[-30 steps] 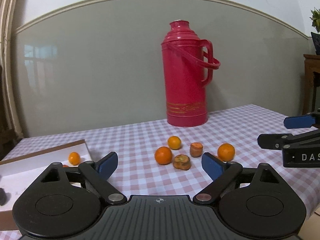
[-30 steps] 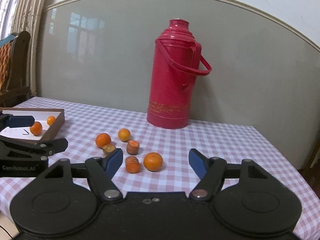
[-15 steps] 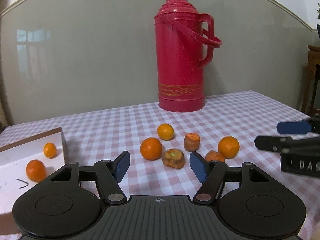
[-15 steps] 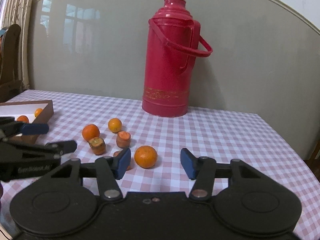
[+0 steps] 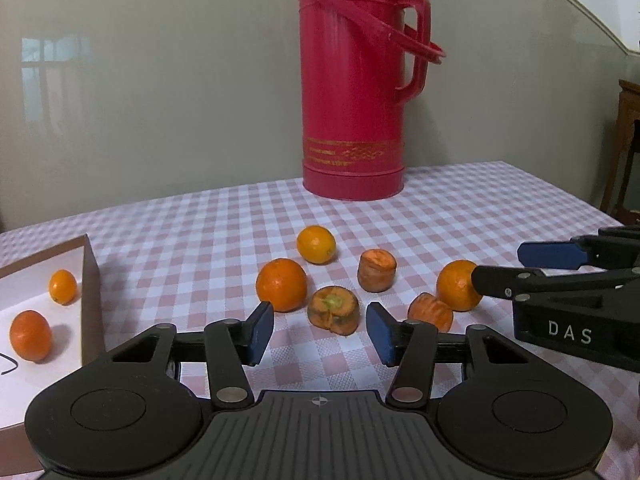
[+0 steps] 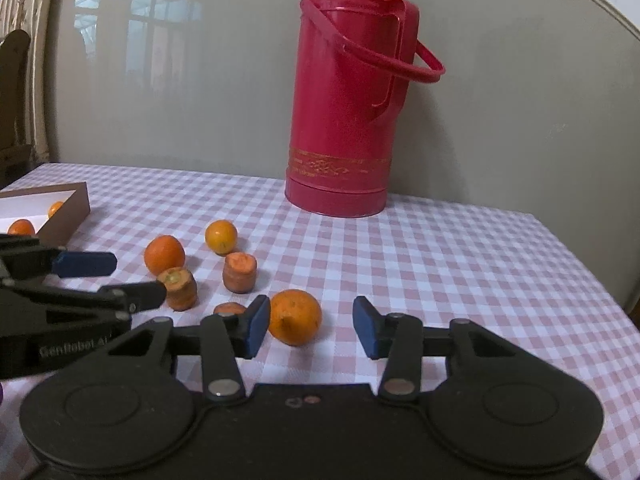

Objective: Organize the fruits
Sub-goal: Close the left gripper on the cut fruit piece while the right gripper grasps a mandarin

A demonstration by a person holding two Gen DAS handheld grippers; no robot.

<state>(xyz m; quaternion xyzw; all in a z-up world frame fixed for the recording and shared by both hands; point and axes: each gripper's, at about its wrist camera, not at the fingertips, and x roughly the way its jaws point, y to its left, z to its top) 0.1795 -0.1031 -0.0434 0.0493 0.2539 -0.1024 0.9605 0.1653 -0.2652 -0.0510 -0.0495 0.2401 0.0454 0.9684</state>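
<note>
Three oranges and three carrot stubs lie on the checked cloth. My left gripper [image 5: 320,334] has its jaws closing, with a green-topped carrot stub [image 5: 333,311] lined up with the gap just ahead of the blue pads, untouched. An orange [image 5: 281,284] sits just left of that stub. My right gripper [image 6: 310,326] is also closing, and an orange [image 6: 295,316] sits between its jaws close to the left pad, with a clear gap to the right pad. Two more stubs [image 6: 239,272] [image 6: 229,309] and a small orange [image 6: 221,236] lie behind.
A brown box [image 5: 90,280] with a white inside stands at the left and holds two small oranges [image 5: 63,287] [image 5: 30,335]. A tall red thermos [image 5: 352,92] stands at the back by the wall. The table's right edge [image 6: 592,276] is near.
Both grippers moved forward and down toward the fruit, and both sets of jaws narrowed. The carrot stub and the orange now sit at the gaps of the left and right grippers.
</note>
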